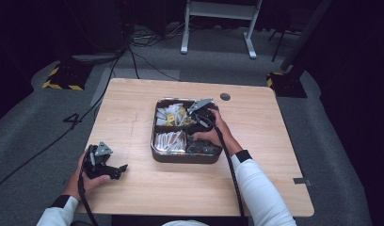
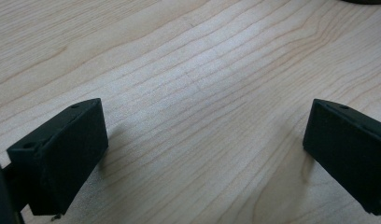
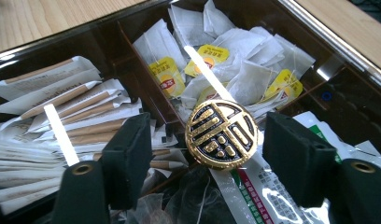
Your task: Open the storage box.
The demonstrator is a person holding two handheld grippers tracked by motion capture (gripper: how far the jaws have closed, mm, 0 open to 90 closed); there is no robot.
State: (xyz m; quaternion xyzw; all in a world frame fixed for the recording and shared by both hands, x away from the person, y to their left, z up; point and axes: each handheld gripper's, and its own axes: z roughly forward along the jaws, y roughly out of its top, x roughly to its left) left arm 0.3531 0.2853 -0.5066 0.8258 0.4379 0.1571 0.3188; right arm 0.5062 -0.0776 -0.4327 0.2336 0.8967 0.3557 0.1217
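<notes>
A dark tray [image 1: 185, 159] with four compartments stands mid-table. At its centre sits a round gold-and-black knob [image 3: 221, 133]. My right gripper [image 3: 211, 143] hangs over it, open, one jaw on each side of the knob; the left jaw stands clear of it and the right jaw is very close. In the high view the right gripper [image 1: 200, 113] is above the tray's middle. My left gripper [image 1: 119, 169] rests near the table's front left, and its own view shows the left gripper [image 2: 205, 154] open over bare wood.
Tea bags with yellow tags [image 3: 235, 70] fill one compartment, paper-wrapped sticks [image 3: 62, 107] another, printed sachets [image 3: 268, 196] a third. A round cable hole [image 1: 225, 97] lies behind the tray. Beyond the table are floor cables and white desk legs [image 1: 250, 42].
</notes>
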